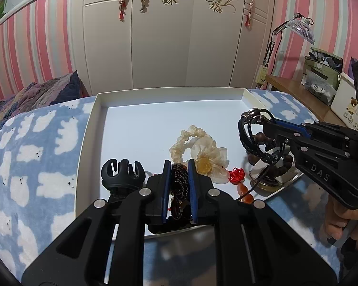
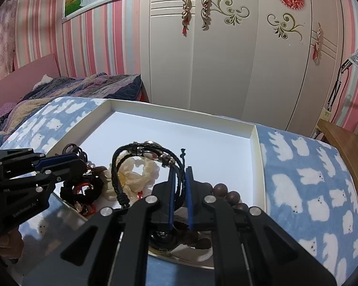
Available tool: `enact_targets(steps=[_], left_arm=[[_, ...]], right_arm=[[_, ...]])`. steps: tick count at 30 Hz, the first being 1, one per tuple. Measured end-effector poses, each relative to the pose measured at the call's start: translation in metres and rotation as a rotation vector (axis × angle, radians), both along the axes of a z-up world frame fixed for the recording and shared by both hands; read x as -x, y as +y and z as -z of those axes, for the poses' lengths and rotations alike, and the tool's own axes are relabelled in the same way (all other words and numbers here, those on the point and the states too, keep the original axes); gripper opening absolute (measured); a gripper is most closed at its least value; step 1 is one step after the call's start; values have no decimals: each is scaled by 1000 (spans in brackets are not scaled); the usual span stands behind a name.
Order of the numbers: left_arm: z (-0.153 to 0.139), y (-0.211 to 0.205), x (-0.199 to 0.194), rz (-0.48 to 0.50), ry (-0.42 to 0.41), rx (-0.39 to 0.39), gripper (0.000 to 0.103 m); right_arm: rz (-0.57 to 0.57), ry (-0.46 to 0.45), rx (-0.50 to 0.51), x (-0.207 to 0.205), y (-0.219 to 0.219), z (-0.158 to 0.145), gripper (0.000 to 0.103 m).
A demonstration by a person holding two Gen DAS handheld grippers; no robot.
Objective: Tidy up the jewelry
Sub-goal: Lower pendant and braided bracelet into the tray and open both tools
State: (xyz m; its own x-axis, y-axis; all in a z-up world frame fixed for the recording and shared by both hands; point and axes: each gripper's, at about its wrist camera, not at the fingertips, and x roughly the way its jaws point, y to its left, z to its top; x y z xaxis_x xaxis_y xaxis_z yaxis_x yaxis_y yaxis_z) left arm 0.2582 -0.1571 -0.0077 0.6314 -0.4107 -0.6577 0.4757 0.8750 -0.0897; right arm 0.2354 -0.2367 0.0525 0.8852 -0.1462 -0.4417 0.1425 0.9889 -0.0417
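Two pieces are pinched at once: my left gripper (image 1: 180,186) clamps a dark braided cord (image 1: 179,178) low over the white tray (image 1: 93,128), my right gripper (image 2: 180,186) lifts the black braided bracelet (image 2: 140,157) clear (so neither tangles with the cream scrunchie (image 1: 193,143)).
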Motion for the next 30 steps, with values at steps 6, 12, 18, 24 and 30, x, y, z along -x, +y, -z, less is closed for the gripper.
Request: enact_targets(steps=[6,12,18,24,30], left_arm=[[-1,2,0,0,-5,-3,12],[-2,2,0,-3,-6,-5,12],[-2,1,0,-3,-10,-11,12],[-2,2,0,-6,-12,-13,12],[-2,3,1,-8,-13,-13,12]], right_arm=[[3,5,-2,-1,-1,1,11],[1,6,-2,-1,-1,1,11],[2,6,-2,-1,-2,1,11],[3,8,-2,-1,-2,2,11],[4,15,-6,-1,-4,3,11]])
